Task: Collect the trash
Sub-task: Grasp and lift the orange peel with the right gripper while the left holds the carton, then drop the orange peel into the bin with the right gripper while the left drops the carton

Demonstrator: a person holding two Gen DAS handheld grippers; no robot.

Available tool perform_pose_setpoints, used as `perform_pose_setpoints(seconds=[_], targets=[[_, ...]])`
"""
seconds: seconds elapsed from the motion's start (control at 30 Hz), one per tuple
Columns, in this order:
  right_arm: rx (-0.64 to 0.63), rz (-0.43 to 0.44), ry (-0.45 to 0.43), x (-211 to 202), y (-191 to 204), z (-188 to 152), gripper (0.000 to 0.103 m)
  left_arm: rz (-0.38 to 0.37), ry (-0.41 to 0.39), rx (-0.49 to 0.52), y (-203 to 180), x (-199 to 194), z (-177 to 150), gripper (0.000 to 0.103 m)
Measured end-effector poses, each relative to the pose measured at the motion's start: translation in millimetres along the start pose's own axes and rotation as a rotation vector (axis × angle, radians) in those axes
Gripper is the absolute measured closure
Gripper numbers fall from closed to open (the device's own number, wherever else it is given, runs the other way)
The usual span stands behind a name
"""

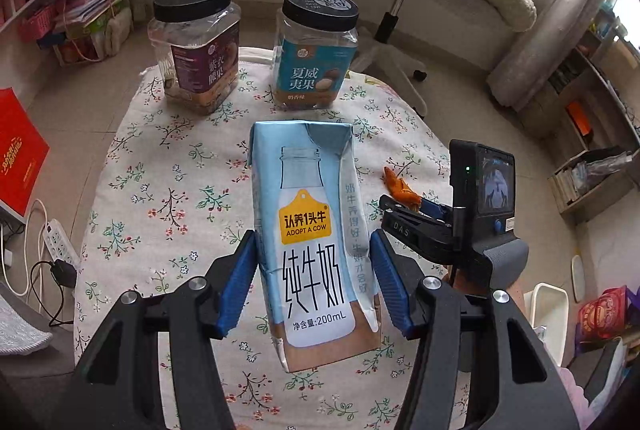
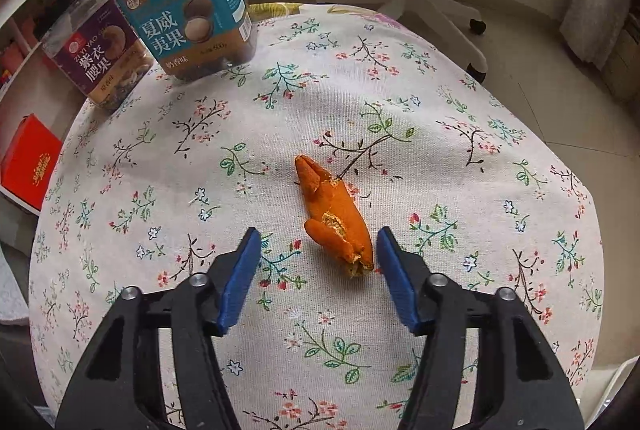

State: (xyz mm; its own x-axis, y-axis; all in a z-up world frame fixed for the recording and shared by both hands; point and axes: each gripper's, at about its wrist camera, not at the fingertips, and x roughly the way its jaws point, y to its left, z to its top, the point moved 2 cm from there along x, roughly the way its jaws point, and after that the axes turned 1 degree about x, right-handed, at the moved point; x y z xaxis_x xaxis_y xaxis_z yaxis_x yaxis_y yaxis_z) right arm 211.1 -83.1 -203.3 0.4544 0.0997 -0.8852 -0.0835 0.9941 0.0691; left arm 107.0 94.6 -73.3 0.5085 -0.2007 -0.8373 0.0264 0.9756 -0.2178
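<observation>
A blue-and-white 200 mL milk carton [image 1: 314, 242] lies on the floral tablecloth [image 1: 160, 190]. My left gripper [image 1: 314, 250] is open, its blue pads on either side of the carton; the left pad seems to touch it, the right pad stands a little apart. An orange peel [image 2: 334, 216] lies on the cloth between the blue pads of my open right gripper [image 2: 318, 242], close to the right pad. In the left wrist view the right gripper [image 1: 416, 218] shows at the right, over the peel [image 1: 400, 186].
Two black-lidded nut jars stand at the table's far side: a purple-labelled one [image 1: 198, 46] [image 2: 96, 50] and a teal-labelled one [image 1: 316, 50] [image 2: 188, 6]. An office chair [image 1: 400, 22] stands beyond the table. A red box [image 2: 30, 162] and a power strip [image 1: 60, 238] lie on the floor at left.
</observation>
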Motion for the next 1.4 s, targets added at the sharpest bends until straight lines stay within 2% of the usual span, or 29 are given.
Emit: perform_pose_setpoints(seconds=[0.03,0.1,0.23,0.33,0.53,0.8,1.07,1.4], targets=[[0.003,0.013,-0.001,-1.9,-0.3,-0.8,0.079,0.002,0.0,0.0,2.3,-1.1,-0.6,0.046],[0.025,0.027,-0.004,-11.4,-3.1,-5.3,0.081,0.008,0.0,-0.007,5.8,-1.9,-1.2,0.046],[0.052,0.041,-0.044,-46.2,-9.2,-21.1,0.082,-0.011,-0.006,-0.017,4.7,-8.4,-4.5,0.046],[0.038,0.015,-0.061,-74.5,-8.3,-35.3,0.082,0.005,-0.021,0.013,-4.5,-13.3,-7.8,0.046],[0.041,0.006,-0.095,-128.6,-12.8,-61.3,0.082,-0.014,-0.014,0.068,-26.2,-19.6,-21.4,0.046],[0.037,-0.044,-0.149,-178.5,-35.8,-92.8,0.082,-0.026,-0.004,0.139,-48.7,-20.9,-35.7,0.046],[0.104,-0.137,-0.214,-205.7,-80.5,-111.4,0.082,-0.05,-0.004,0.194,-79.2,-17.5,-41.3,0.046],[0.244,-0.244,-0.231,-224.1,-158.5,-134.1,0.082,-0.106,0.028,0.277,-139.5,-0.3,-50.7,0.046]])
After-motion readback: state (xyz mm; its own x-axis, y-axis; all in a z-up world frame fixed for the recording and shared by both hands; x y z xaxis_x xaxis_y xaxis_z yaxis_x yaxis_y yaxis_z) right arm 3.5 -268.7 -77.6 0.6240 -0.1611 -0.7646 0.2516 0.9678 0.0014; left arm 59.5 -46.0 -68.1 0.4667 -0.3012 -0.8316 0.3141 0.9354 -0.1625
